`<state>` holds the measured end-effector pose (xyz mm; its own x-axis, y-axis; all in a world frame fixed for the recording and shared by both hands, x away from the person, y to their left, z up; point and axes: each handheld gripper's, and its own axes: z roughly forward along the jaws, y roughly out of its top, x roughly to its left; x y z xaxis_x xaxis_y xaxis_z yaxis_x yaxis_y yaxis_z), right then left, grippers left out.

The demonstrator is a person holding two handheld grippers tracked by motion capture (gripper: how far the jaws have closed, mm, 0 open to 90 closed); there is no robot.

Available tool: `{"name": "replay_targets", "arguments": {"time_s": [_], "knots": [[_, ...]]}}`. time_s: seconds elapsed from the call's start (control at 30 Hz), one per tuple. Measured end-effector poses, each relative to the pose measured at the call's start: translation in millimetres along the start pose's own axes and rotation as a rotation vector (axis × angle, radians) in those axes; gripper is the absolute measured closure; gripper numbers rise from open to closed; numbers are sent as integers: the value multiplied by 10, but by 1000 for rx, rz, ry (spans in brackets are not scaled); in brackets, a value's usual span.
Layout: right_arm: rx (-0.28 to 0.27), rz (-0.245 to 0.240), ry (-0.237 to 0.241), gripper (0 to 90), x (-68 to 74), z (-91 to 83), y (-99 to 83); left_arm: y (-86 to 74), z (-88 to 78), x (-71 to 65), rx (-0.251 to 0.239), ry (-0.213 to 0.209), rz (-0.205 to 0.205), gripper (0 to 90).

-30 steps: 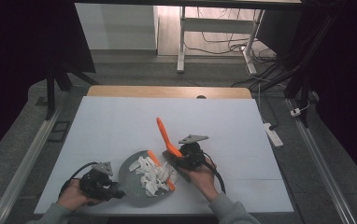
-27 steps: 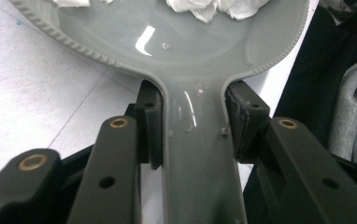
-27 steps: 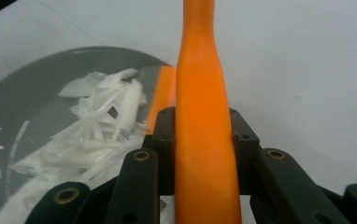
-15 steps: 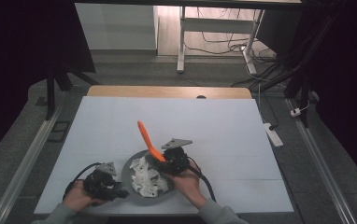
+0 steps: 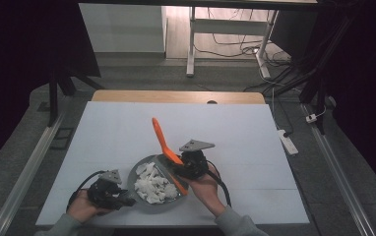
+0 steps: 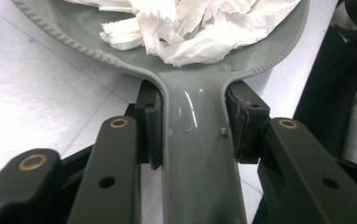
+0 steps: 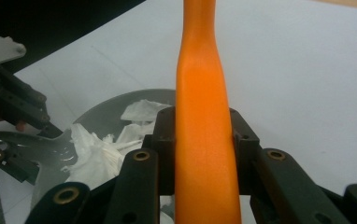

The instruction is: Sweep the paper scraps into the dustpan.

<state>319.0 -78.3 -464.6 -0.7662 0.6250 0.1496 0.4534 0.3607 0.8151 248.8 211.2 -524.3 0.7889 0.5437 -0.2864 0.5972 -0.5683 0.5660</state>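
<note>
White sheeting covers the table [image 5: 255, 147] we work at, with dark floor and trailing cables beyond its far edge. Near the front edge sits the grey dustpan [image 5: 144, 201], and a heap of torn white paper scraps [image 5: 151, 186] already lies inside it; we see no loose scraps on the sheet around it, so we judge the sweeping nearly done, with a last pass and the carrying off left. We clamp our left gripper [image 5: 108, 191] on the pan's handle [image 6: 193, 154], and our right gripper [image 5: 192, 164] is closed tight around the orange brush [image 5: 164, 145], whose handle slants up and away while its head rests at the pan's right rim.

From the left gripper view we get the pads pressed against both sides of the handle neck and the ribbed rim of the pan, details too small from above. From the right gripper view we get the grip on the orange shaft close up. From the high view we get the whole table.
</note>
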Motion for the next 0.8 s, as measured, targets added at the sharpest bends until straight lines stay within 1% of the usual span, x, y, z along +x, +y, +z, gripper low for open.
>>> {"name": "replay_targets", "arguments": {"time_s": [0.1, 0.23, 0.37, 0.57, 0.67, 0.7, 0.73, 0.8], "knots": [[-22, 14, -4, 701, -66, -69, 27, -2, -15, 4, -17, 5, -4, 613], [-41, 18, -14, 701, -138, -144, 51, -3, -31, 5, -31, 15, -5, 612], [-53, 11, -11, 701, -189, -190, 57, -5, -51, 12, -47, 28, -7, 612], [-75, 19, -4, 701, -266, -259, 66, -5, -82, 17, -72, 48, -26, 612], [-87, 15, -3, 701, -288, -303, 73, -4, -98, 18, -84, 59, -35, 613], [-90, 10, -5, 701, -294, -318, 77, -2, -105, 23, -87, 57, -37, 612], [-95, 9, -4, 701, -302, -332, 79, -2, -113, 26, -91, 63, -35, 612], [-101, 7, -2, 701, -321, -360, 84, -1, -125, 30, -105, 67, -48, 612]]}}
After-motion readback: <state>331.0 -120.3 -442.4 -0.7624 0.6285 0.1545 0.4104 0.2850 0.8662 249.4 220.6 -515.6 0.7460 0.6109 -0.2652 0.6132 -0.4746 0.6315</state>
